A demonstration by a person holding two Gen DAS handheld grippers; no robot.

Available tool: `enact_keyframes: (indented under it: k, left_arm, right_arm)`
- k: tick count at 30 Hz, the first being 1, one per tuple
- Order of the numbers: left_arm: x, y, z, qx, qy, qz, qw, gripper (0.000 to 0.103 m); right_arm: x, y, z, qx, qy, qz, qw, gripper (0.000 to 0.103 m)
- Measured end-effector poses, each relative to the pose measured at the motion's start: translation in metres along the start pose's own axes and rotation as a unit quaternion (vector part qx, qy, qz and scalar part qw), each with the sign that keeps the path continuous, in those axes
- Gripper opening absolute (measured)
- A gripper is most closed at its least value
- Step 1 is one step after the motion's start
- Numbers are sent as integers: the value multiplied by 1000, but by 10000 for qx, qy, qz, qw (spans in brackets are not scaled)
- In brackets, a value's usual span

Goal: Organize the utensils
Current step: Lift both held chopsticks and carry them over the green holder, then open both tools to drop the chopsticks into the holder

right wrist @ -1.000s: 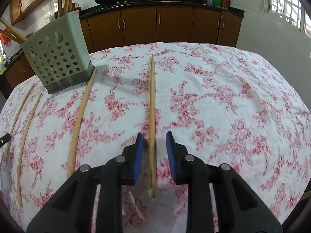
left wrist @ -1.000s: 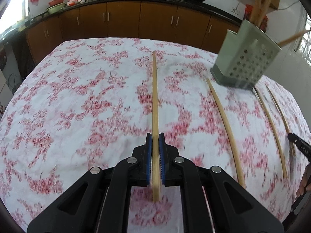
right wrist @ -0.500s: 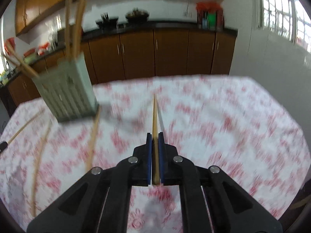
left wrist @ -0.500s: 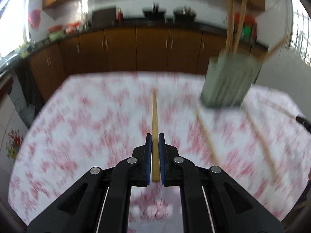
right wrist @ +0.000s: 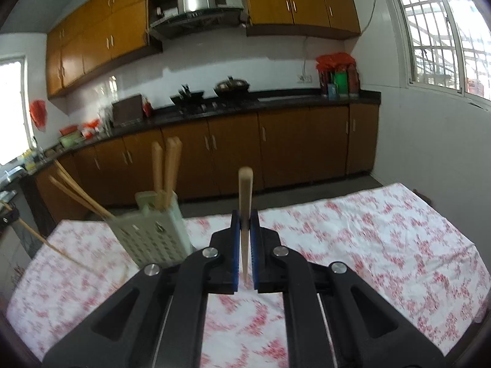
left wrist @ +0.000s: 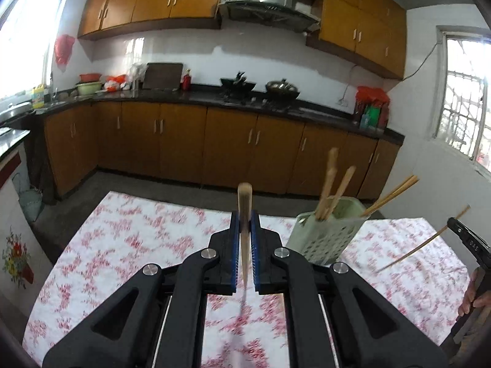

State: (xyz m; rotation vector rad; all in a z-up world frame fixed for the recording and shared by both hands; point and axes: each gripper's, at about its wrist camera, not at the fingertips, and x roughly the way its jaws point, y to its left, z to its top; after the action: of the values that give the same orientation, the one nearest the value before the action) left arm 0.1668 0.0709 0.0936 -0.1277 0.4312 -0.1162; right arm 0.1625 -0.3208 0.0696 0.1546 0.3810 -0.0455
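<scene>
My left gripper point(left wrist: 245, 216) is shut on a bamboo chopstick point(left wrist: 245, 197) that sticks forward and up from the blue pads, lifted well above the floral tablecloth point(left wrist: 132, 245). My right gripper point(right wrist: 245, 216) is shut on a second chopstick point(right wrist: 245, 190) in the same way. A pale green perforated holder point(left wrist: 322, 239) point(right wrist: 153, 233) stands on the table between them, with several chopsticks leaning in it. Each view catches the other gripper at its edge, with its chopstick point(left wrist: 423, 245) point(right wrist: 40, 239) slanting in the air. A hand point(left wrist: 472, 300) shows at the right edge.
Beyond the table's far edge lies a strip of dark floor, then brown base cabinets point(left wrist: 184, 141) under a black counter with two woks point(right wrist: 227, 87). A white tiled wall with a barred window point(right wrist: 429, 30) is on the right.
The right gripper closed on its chopstick. Both grippers then rose off the cloth with their chopsticks and tilted up, so the views now take in the kitchen wall.
</scene>
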Motion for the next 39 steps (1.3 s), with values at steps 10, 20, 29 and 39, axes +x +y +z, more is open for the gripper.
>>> enact_keyframes:
  k: [10, 20, 29, 39]
  left_arm:
    - [-29, -46, 31, 164, -768, -484, 9957, 8]
    - [-18, -95, 80, -28, -1953, -669, 9785, 8]
    - [41, -108, 53, 64, -2054, -419, 9778, 8]
    - [56, -89, 35, -307, -1562, -604, 9854, 10]
  right_arm:
    - [-44, 29, 52, 202, -737, 1076, 9913, 8]
    - [-25, 66, 81, -44, -1188, 1159, 9861, 8]
    - [40, 84, 66, -88, -688, 1053, 9920, 8]
    - [32, 79, 61, 13, -662, 971, 9931, 29]
